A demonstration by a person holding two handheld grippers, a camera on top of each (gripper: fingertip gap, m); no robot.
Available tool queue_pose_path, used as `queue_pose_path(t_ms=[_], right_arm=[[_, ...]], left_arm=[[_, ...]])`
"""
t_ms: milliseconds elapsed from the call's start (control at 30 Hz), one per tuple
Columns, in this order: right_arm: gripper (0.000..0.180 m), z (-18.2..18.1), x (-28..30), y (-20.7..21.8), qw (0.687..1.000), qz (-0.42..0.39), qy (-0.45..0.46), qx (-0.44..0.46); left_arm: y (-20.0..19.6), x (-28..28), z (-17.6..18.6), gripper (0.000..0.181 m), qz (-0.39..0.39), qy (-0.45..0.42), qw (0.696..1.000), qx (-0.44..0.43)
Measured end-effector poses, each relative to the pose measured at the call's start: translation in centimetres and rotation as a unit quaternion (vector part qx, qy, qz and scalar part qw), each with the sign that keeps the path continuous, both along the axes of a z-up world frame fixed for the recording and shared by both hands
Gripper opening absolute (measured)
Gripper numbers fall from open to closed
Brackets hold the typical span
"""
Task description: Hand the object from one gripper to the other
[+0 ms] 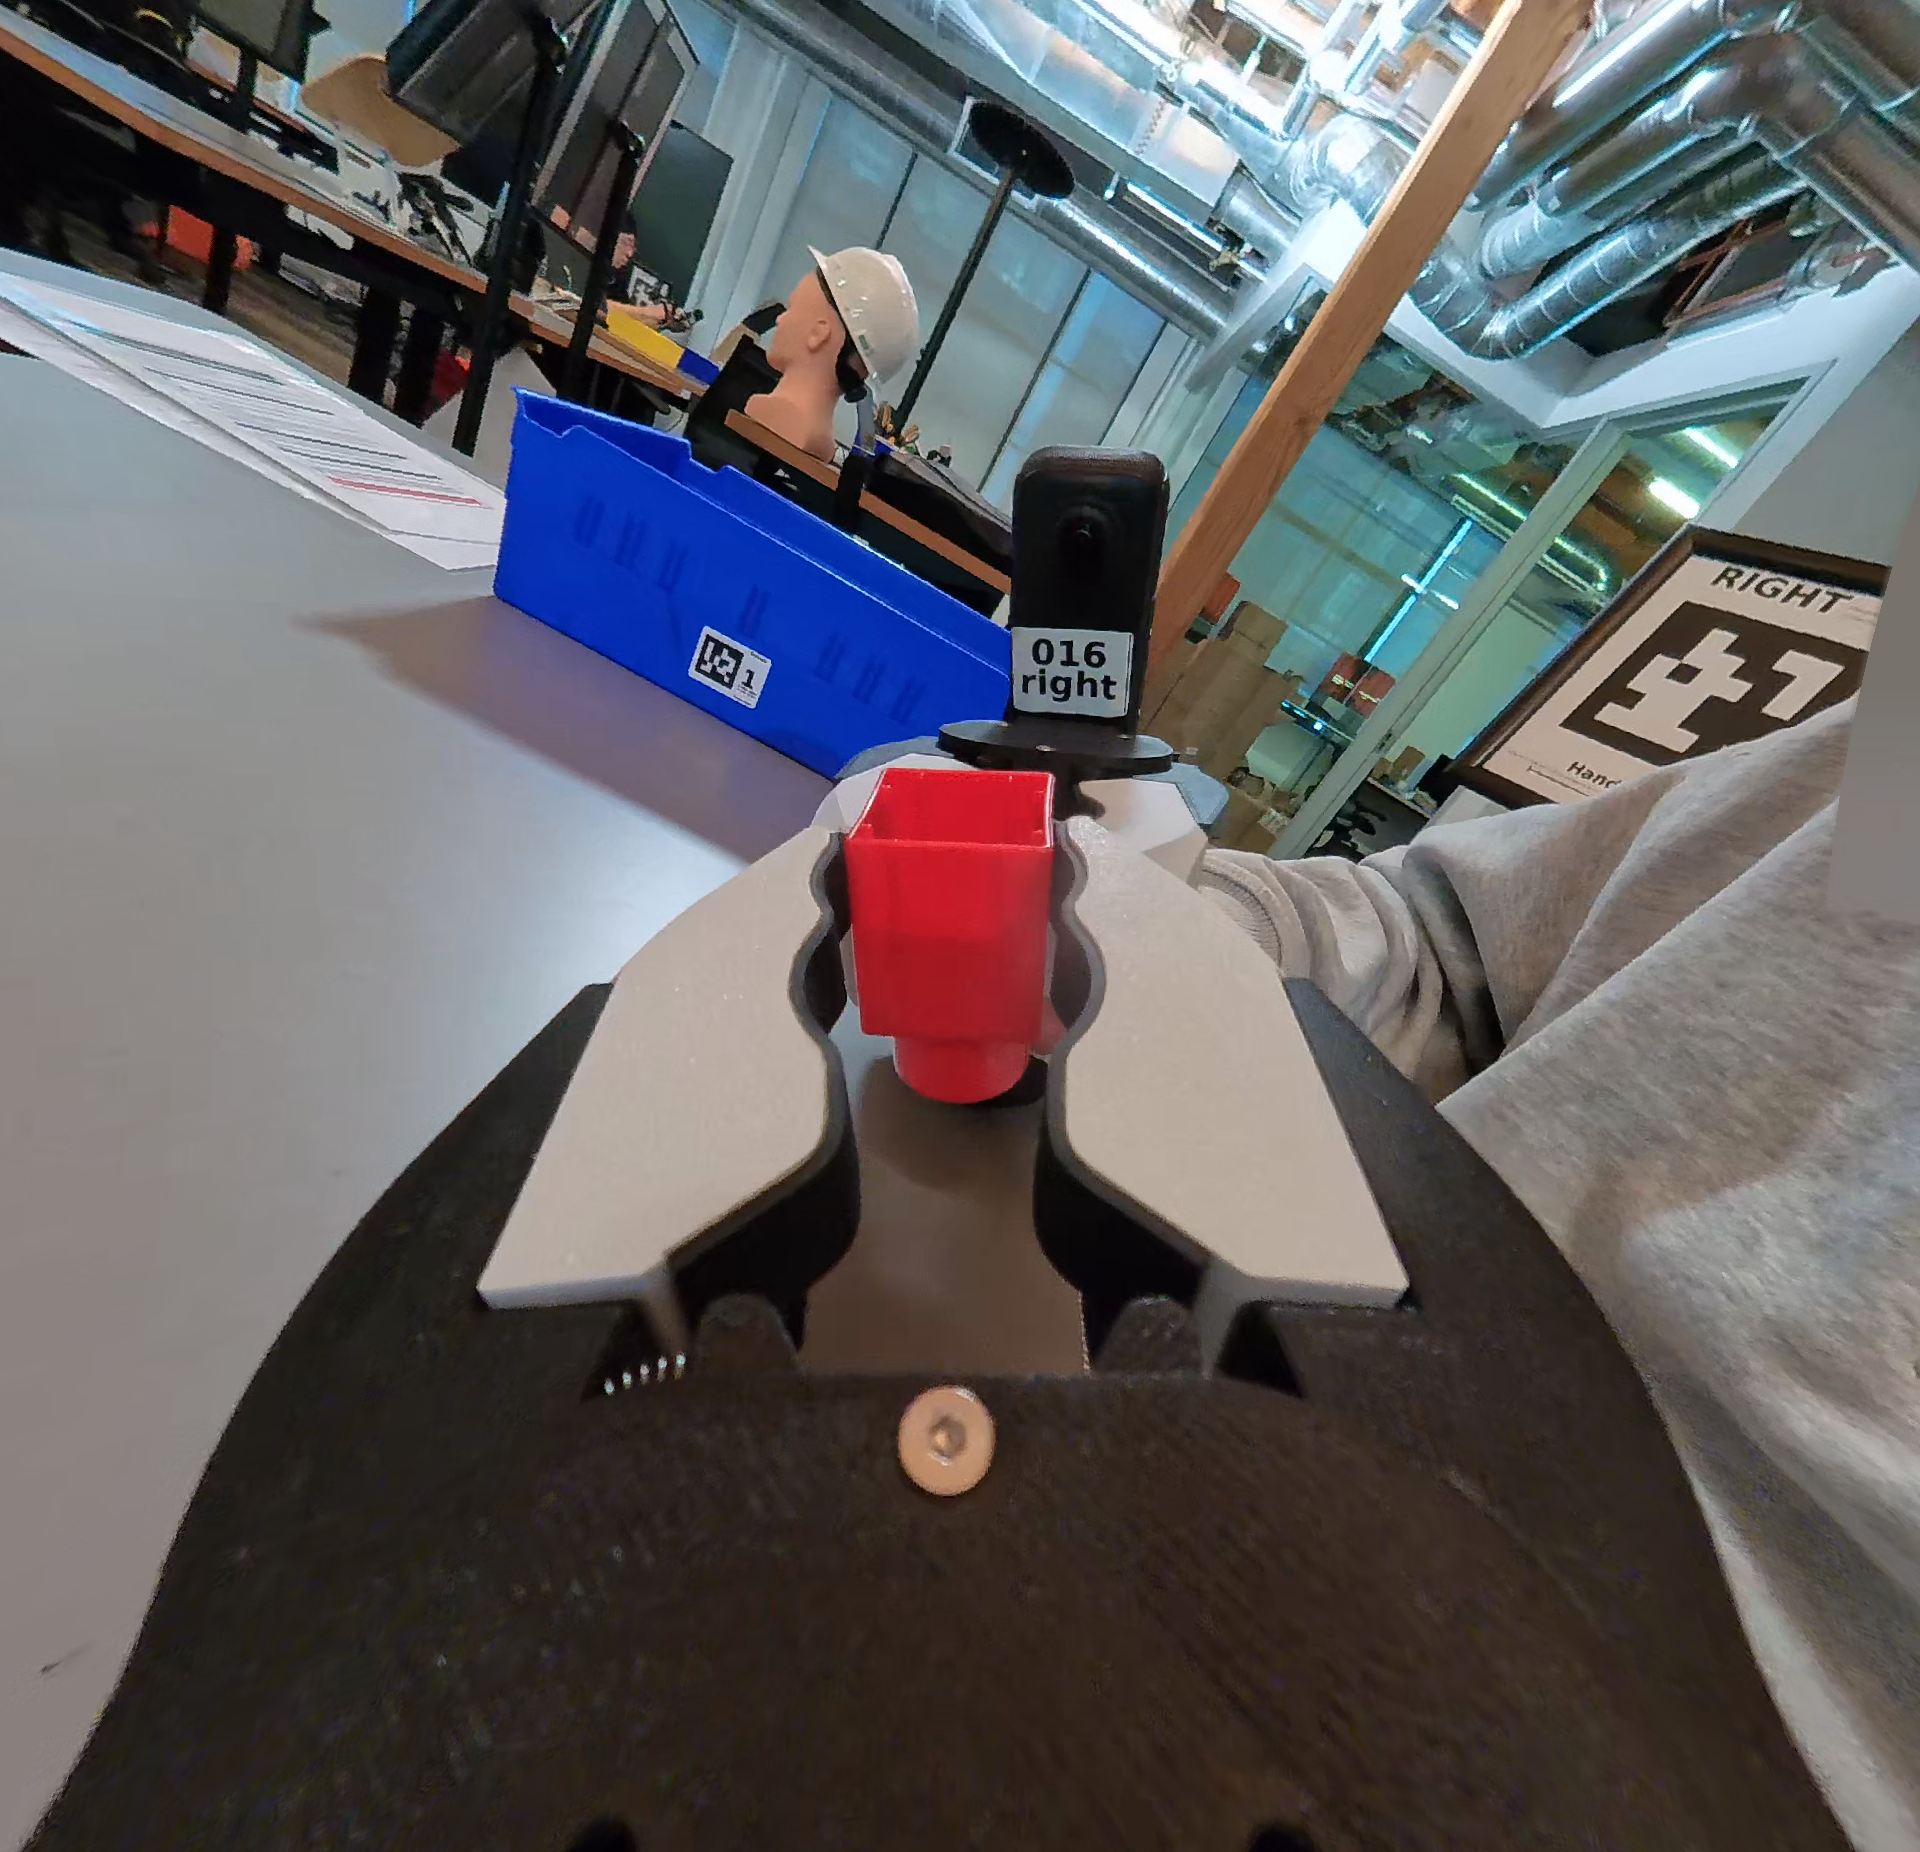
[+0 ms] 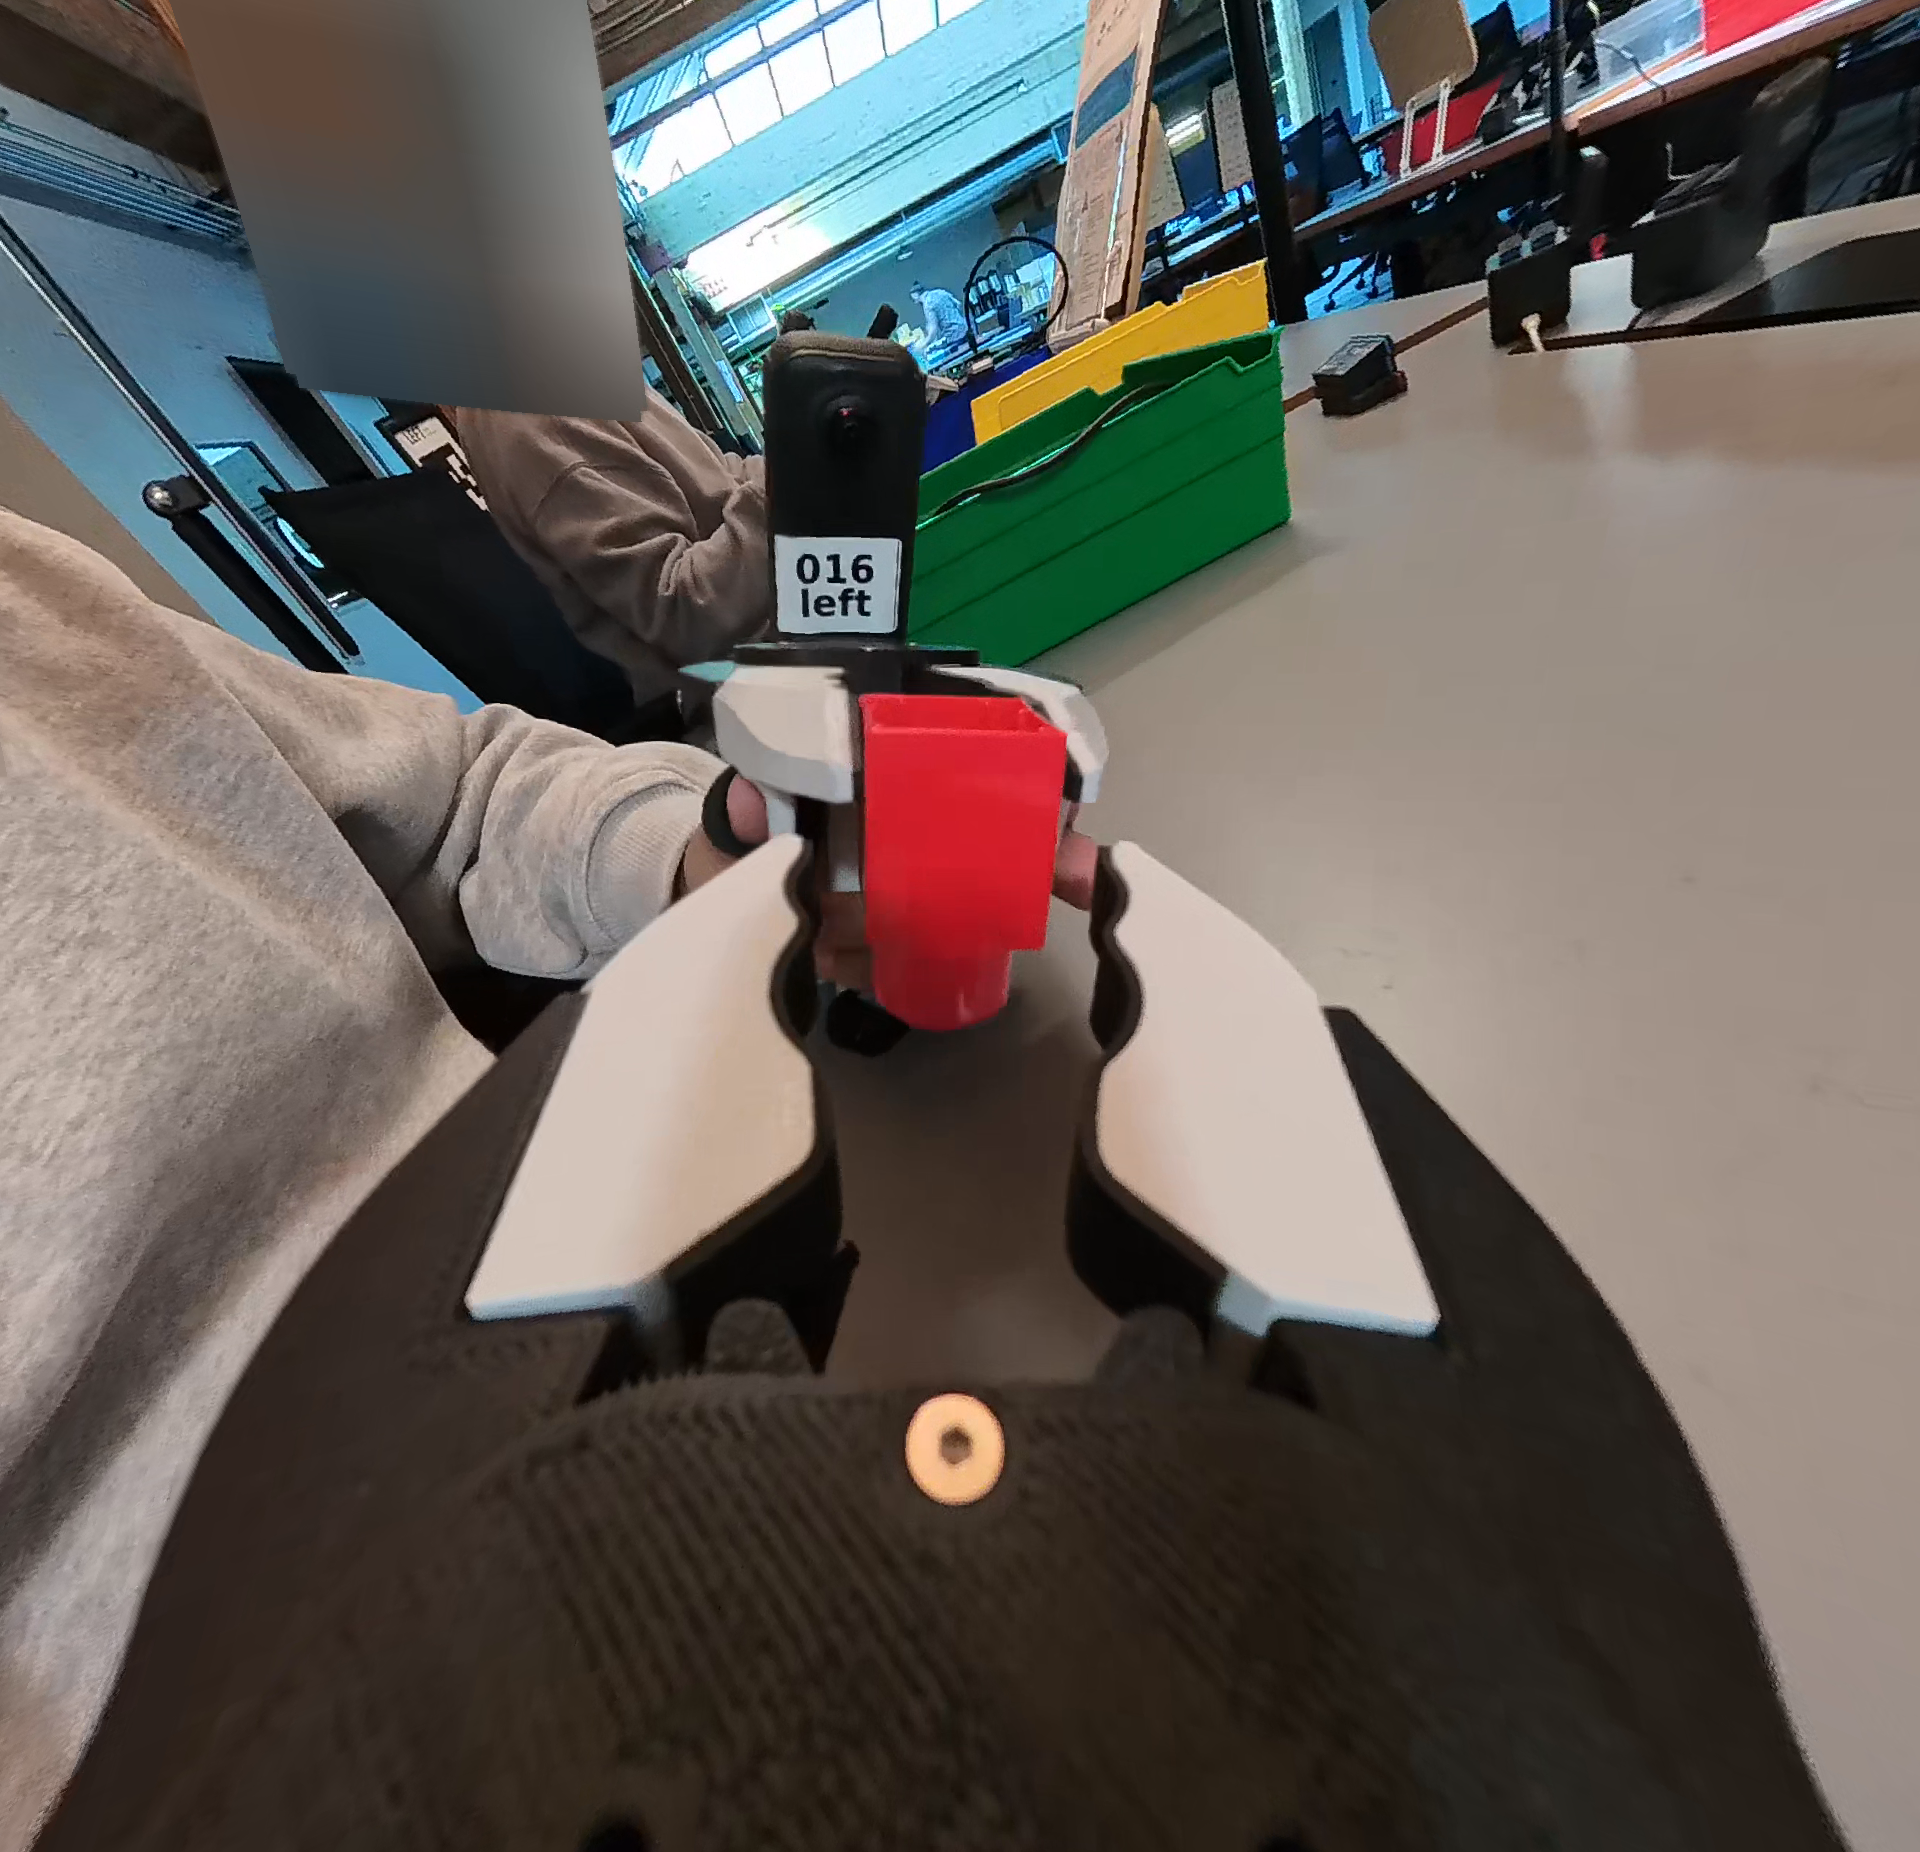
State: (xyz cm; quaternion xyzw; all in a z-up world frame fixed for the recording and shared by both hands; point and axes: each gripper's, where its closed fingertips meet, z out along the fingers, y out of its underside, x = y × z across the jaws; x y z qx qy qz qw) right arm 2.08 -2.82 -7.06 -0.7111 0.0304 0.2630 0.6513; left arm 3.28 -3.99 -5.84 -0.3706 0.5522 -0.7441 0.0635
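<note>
The red object (image 1: 951, 929) is a square open-topped cup with a round stub at its base. My left gripper (image 1: 951, 852) is shut on it, the grey fingers (image 1: 717, 981) pressing both of its sides, above the grey table (image 1: 260, 867). In the right wrist view my right gripper (image 2: 951, 867) is open, its white fingers (image 2: 707, 1023) spread wide. The red object (image 2: 956, 836) sits just past and between the fingertips, touching neither. The left gripper (image 2: 935, 753) holds it from the far side, facing the right one.
A blue bin (image 1: 727, 597) and a paper sheet (image 1: 260, 420) lie on the table to the left. A green bin (image 2: 1101, 514) and a yellow bin (image 2: 1122, 358) stand to the far right. A small black box (image 2: 1351, 374) is nearby. Grey sleeves (image 1: 1558, 971) flank both grippers. A seated person (image 2: 623, 524) is behind. Only a small space, under 4 cm, lies between the two pairs of fingers.
</note>
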Motion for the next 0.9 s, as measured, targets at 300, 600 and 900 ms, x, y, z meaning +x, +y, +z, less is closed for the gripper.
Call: queue_pose_path(t_ms=[300, 600, 900], right_arm=[[0.036, -0.3, -0.3, -0.1, 1.0, 0.008, -0.017, -0.012], [0.036, 0.7, 1.4, -0.7, 1.0, -0.014, 0.018, 0.009], [0.036, 1.6, 2.6, -1.6, 0.994, 0.004, 0.106, 0.02]], left_arm=[[-0.4, -0.1, 0.0, 0.038, -0.002, 0.0, 1.0, 0.0], [-0.2, 0.2, 0.1, 0.08, 0.01, -0.001, 1.0, 0.0], [0.4, 0.7, -0.4, 0.092, 0.046, -0.045, 0.994, 0.092]])
